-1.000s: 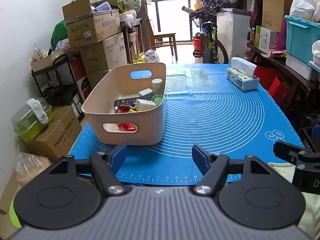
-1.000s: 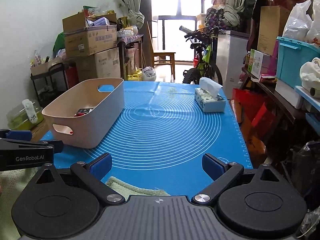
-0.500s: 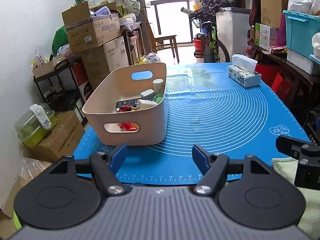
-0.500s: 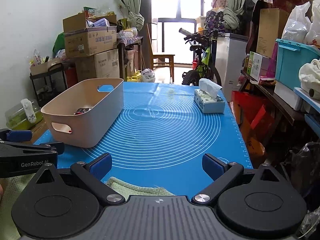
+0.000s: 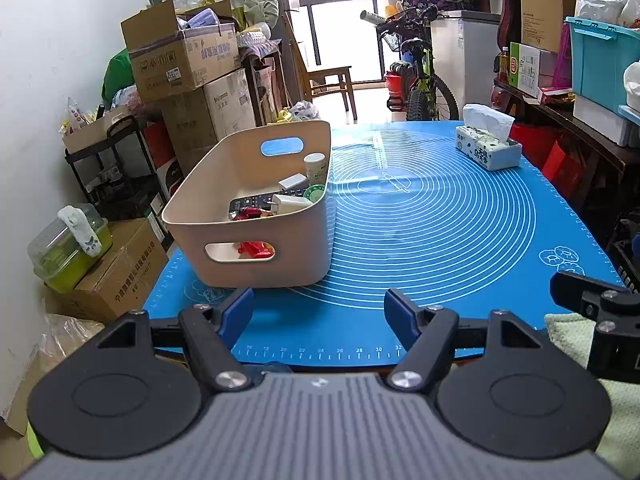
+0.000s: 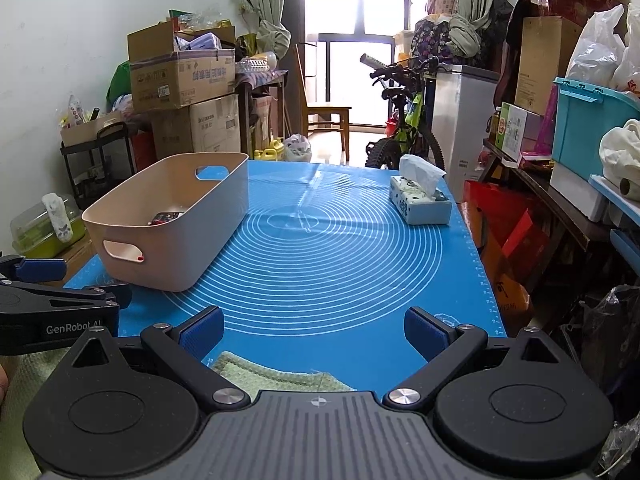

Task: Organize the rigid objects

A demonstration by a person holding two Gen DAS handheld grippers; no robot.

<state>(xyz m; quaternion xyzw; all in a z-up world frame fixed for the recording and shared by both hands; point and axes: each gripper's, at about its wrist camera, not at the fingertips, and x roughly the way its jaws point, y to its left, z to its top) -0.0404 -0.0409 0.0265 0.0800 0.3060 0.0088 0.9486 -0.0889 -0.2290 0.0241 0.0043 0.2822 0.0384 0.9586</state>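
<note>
Both my grippers — left (image 5: 318,312), right (image 6: 312,330) — gape empty; beige plastic bin (image 5: 256,256) holds everything, blue mat (image 5: 440,240) has nothing loose

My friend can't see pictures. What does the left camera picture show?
A beige basket holding small things like a remote control sits on a blue mat. The open left gripper hovers empty at the mat's near edge; a tissue box stands far right.

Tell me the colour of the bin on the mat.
Beige bin, clearest in the left wrist view.
</note>
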